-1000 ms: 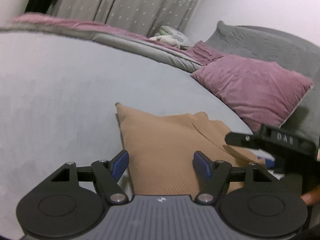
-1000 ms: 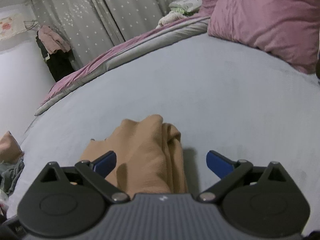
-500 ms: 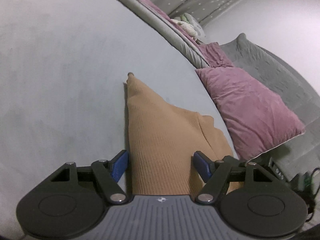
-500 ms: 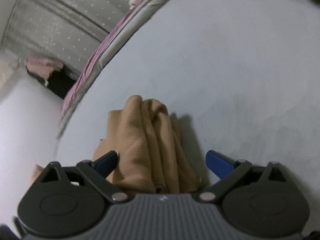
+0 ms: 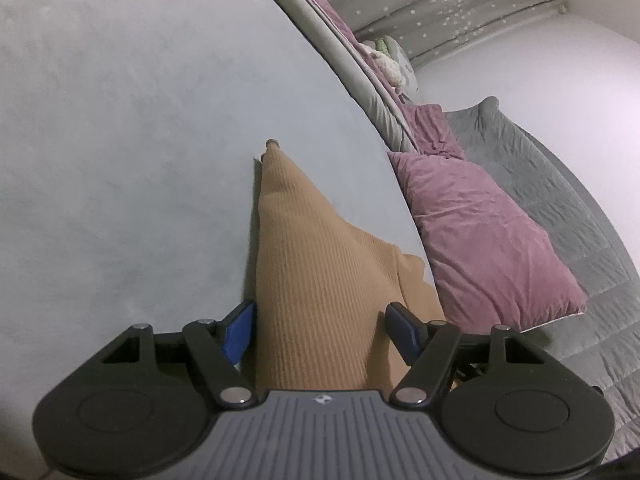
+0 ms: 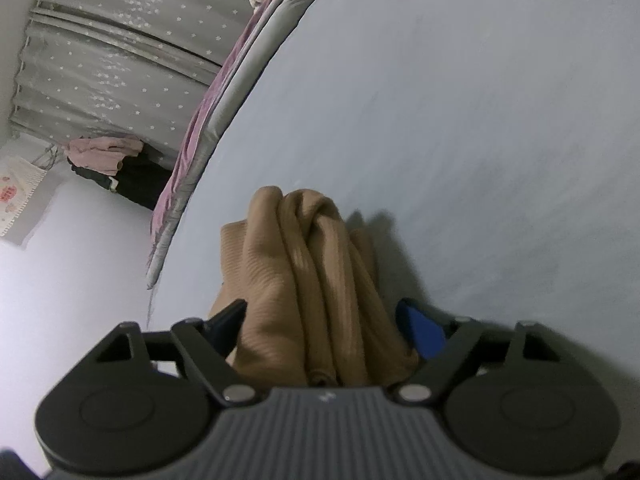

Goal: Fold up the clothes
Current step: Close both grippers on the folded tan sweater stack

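Observation:
A tan ribbed garment [image 5: 320, 280] rises like a tent from the pale grey bed [image 5: 120, 140], with its far corner resting on the cover. My left gripper [image 5: 320, 330] holds the garment's near edge, and the cloth fills the gap between the blue pads [image 5: 239, 332]. In the right wrist view the same tan garment [image 6: 316, 280] is bunched into thick folds. My right gripper [image 6: 324, 328] is shut on that bundle, with a finger pressing each side. The part of the cloth under both gripper bodies is hidden.
A mauve pillow [image 5: 480, 232] and a grey quilt [image 5: 560, 184] lie to the right of the garment. A rolled grey and mauve blanket [image 6: 224, 112] edges the bed. Starred curtains [image 6: 100, 60] and hanging clothes [image 6: 112, 164] stand beyond it.
The right gripper's fingers have drawn in onto the bunched cloth. Both grippers have tilted and the garment has lifted into a tent shape, where it lay flatter before.

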The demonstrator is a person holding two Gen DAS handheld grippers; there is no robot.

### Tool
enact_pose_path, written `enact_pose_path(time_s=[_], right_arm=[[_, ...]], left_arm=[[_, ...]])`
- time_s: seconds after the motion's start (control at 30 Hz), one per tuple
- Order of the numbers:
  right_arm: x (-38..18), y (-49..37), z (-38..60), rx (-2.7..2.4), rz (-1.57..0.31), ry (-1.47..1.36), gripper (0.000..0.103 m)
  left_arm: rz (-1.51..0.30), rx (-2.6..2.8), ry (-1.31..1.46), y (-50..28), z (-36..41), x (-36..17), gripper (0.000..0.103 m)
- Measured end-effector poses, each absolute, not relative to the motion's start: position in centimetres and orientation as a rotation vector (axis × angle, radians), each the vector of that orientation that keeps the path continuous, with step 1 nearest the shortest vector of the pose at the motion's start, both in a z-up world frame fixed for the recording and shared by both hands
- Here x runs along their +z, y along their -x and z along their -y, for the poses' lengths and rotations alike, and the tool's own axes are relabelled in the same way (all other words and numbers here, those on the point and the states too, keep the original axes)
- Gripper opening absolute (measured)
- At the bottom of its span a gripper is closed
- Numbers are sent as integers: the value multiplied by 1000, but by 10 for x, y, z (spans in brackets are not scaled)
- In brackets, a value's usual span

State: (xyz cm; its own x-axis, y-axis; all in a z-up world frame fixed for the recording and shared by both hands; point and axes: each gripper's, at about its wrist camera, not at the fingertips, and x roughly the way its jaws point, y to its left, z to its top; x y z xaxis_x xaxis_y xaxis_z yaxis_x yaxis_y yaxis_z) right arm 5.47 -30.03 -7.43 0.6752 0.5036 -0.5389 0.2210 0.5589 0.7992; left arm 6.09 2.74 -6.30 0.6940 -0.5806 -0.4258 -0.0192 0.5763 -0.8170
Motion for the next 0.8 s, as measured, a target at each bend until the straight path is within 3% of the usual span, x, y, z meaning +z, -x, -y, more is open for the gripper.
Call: enact_pose_path(time_s=[0.13, 0.27, 0.43, 0.8], right_arm=[[-82, -59, 302, 218, -840, -1031, 63], [-87, -64, 305, 240, -831, -1066, 55], [-90, -63, 311, 256, -818, -1118, 50], [-75, -56, 334, 250, -767, -1178, 45]], left_arm=[[-730, -363, 904, -62, -23, -65, 67], [-732, -364, 899, -60, -24, -64, 60], [-729, -354, 915, -57, -22, -57, 47], [-705, -350, 946, -48, 7, -30, 42]])
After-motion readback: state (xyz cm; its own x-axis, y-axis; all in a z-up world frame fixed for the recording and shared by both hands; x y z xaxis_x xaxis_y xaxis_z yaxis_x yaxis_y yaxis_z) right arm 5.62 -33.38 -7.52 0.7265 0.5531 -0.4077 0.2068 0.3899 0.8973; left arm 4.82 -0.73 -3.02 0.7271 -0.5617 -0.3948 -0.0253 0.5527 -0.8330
